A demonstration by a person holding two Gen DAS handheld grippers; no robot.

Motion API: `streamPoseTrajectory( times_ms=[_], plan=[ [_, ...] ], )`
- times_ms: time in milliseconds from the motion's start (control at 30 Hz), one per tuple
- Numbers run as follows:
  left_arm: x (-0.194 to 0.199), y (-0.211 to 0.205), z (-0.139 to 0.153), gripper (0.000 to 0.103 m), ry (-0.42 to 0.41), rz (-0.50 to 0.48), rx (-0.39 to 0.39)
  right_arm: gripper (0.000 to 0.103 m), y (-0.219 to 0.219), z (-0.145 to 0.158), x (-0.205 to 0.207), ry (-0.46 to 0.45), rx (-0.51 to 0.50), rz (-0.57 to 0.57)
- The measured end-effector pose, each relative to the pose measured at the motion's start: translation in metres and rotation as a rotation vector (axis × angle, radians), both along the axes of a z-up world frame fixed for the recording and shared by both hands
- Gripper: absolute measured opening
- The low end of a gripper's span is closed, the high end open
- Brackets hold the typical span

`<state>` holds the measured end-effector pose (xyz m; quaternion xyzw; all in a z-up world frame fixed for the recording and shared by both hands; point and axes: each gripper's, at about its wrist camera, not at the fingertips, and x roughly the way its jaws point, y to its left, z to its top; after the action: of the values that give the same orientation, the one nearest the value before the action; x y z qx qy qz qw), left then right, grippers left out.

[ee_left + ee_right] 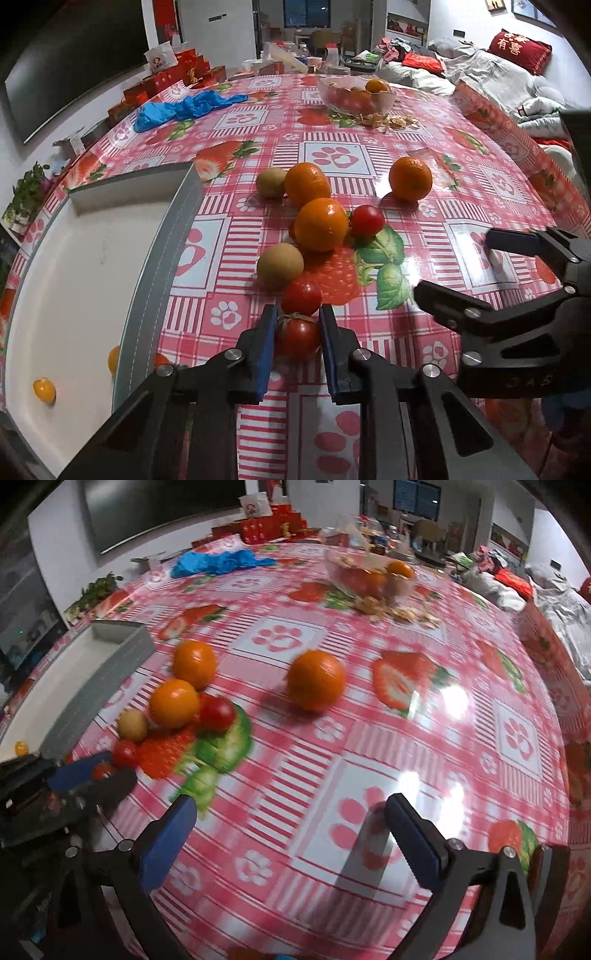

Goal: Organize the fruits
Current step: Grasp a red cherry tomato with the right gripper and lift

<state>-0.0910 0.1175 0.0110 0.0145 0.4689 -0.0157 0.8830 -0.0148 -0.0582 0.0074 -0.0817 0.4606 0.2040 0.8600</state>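
My left gripper [297, 334] is clamped on a cherry tomato [298, 338] on the strawberry-print tablecloth [461, 192], just beside the grey tray [162, 258]. My right gripper [291, 836] hovers wide open and empty, well apart from the nearest orange [316, 680].

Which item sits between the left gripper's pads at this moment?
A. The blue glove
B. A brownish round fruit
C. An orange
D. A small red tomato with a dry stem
D. In the left wrist view the left gripper has its blue pads pressed on either side of a small red tomato, while the oranges, the brownish fruits and the glove lie further off on the tablecloth.
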Motion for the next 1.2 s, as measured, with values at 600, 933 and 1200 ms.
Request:
streamPoseTrajectory(
  times_ms=[600,933,1200],
  plan=[
    [-0.014,0.013,0.000,0.025,0.000,0.032,-0.027,0.026,0.043,0.006,0.026,-0.012,0.072,0.070],
    [-0.019,0.024,0.006,0.025,0.015,0.071,-0.086,0.026,0.002,0.018,0.008,0.057,0.191,0.049],
    [-0.028,0.030,0.019,0.025,-0.019,0.067,-0.078,0.026,-0.001,0.027,-0.004,0.054,0.199,0.058]
  ],
)
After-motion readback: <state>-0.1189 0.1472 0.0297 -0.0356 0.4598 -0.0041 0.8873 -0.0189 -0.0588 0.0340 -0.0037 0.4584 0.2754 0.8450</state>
